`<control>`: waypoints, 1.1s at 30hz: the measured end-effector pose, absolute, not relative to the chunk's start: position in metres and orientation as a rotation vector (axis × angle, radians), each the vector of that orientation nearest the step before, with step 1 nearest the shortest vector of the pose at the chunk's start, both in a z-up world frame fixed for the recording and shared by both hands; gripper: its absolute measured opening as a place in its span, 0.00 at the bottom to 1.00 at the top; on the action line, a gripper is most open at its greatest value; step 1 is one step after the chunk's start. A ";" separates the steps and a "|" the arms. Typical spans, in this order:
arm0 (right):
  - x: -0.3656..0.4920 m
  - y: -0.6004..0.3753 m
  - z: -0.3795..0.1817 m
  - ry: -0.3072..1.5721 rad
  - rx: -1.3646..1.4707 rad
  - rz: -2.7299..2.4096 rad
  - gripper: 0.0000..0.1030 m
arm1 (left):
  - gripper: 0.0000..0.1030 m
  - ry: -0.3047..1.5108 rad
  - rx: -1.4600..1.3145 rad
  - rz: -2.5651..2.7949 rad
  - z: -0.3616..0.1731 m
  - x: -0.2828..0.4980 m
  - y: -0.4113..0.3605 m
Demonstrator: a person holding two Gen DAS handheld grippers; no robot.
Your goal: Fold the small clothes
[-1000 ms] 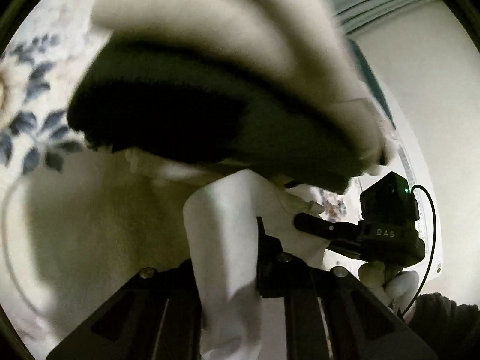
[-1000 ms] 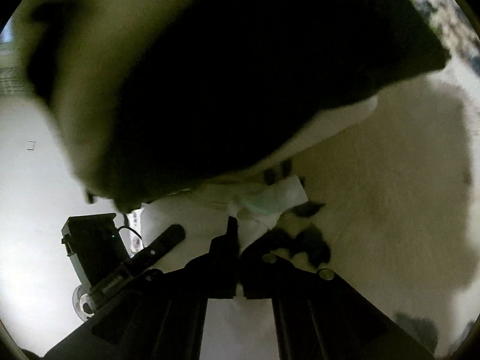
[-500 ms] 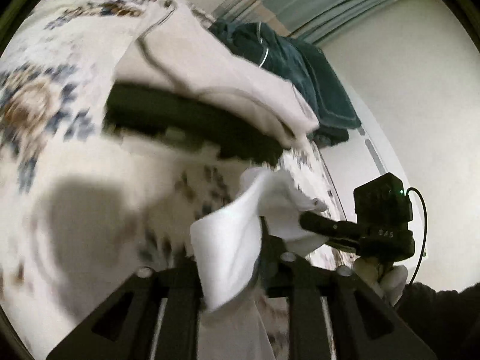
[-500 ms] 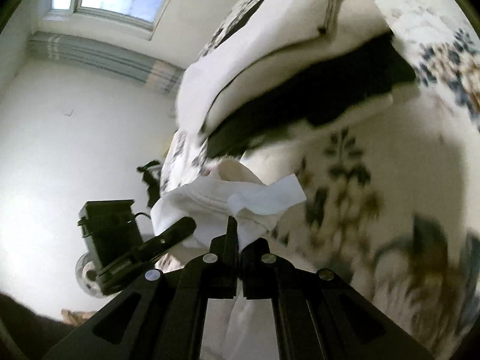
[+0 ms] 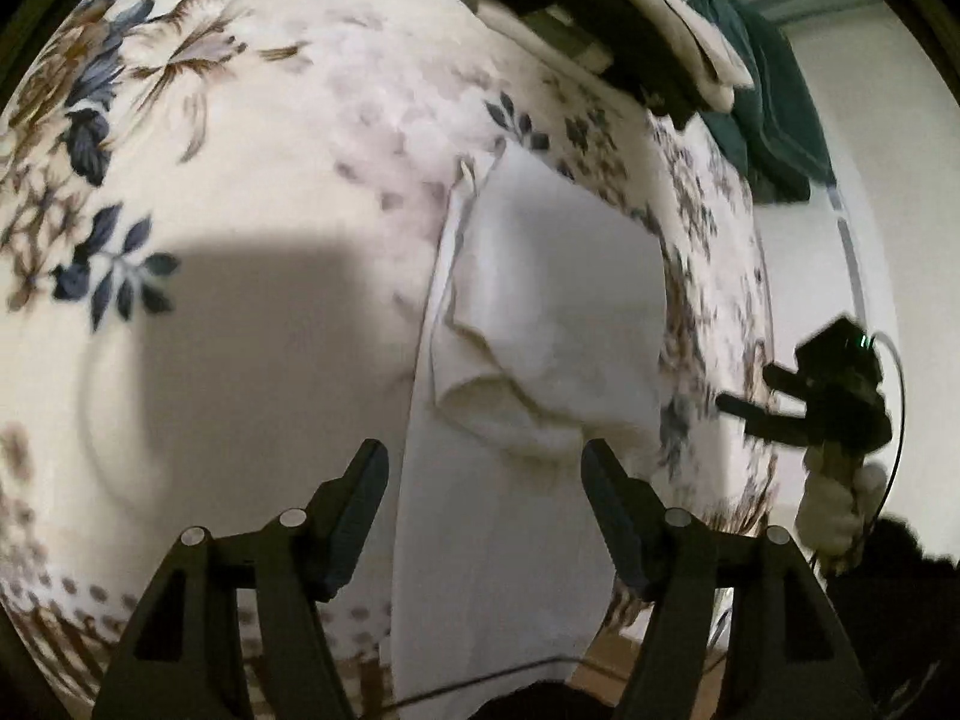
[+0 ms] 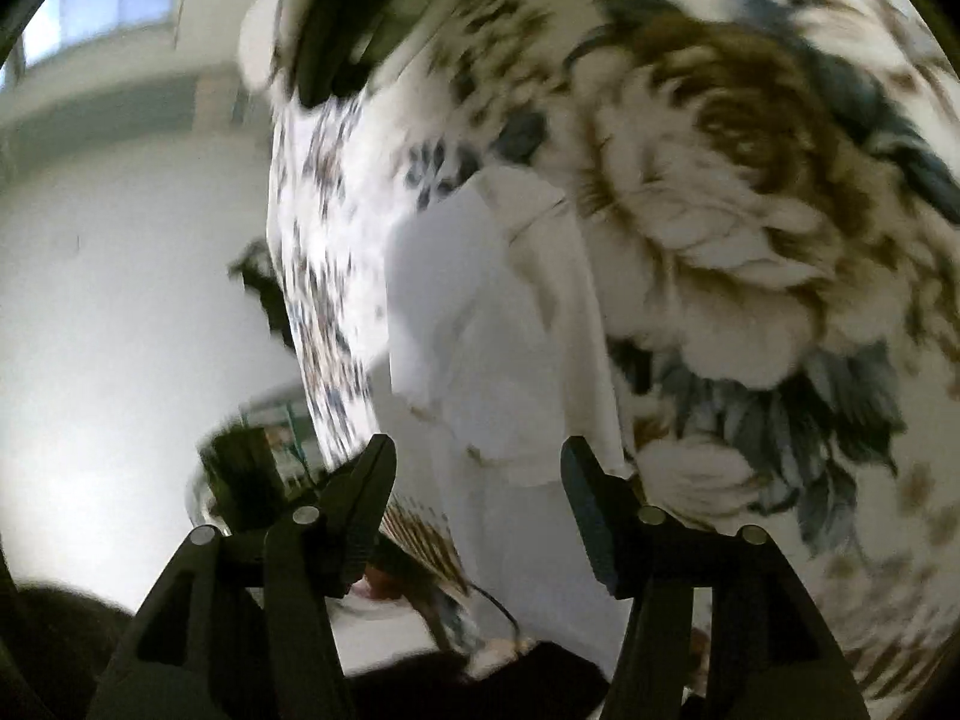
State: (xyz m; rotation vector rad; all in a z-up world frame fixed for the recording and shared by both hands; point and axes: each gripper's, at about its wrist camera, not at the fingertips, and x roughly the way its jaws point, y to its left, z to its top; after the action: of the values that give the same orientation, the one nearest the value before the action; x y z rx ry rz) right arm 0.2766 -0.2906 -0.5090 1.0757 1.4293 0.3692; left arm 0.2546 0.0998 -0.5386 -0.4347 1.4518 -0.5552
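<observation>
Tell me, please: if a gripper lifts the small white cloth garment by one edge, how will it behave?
The small white cloth garment would probably flop and unfold; it lies creased on the floral bedspread. It looks thin, so likely light. Pushing would probably bunch it.

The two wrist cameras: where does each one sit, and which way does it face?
Left wrist: behind the open left hand-held gripper, facing the white cloth on the flowered bedcover; the right hand-held gripper shows at right.
Right wrist: behind the open right hand-held gripper, facing the same cloth.
Both share cloth and bedcover.
</observation>
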 end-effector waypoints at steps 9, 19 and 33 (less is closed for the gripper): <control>0.302 -0.233 -0.533 1.479 0.851 0.155 0.58 | 0.63 1.417 -0.301 -0.412 -0.571 0.294 0.053; 0.238 -0.244 -0.546 1.638 0.875 0.050 0.56 | 0.63 1.476 -0.192 -0.471 -0.553 0.257 0.065; 0.354 -0.298 -0.579 1.390 1.324 -0.007 0.06 | 0.14 1.420 -0.568 -0.594 -0.596 0.399 0.036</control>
State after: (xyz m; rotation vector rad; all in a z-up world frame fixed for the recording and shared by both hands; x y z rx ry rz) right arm 0.3535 -0.2981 -0.5793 1.3243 1.3897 -0.0070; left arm 0.3992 0.0361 -0.5958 -0.5675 1.4199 -0.5935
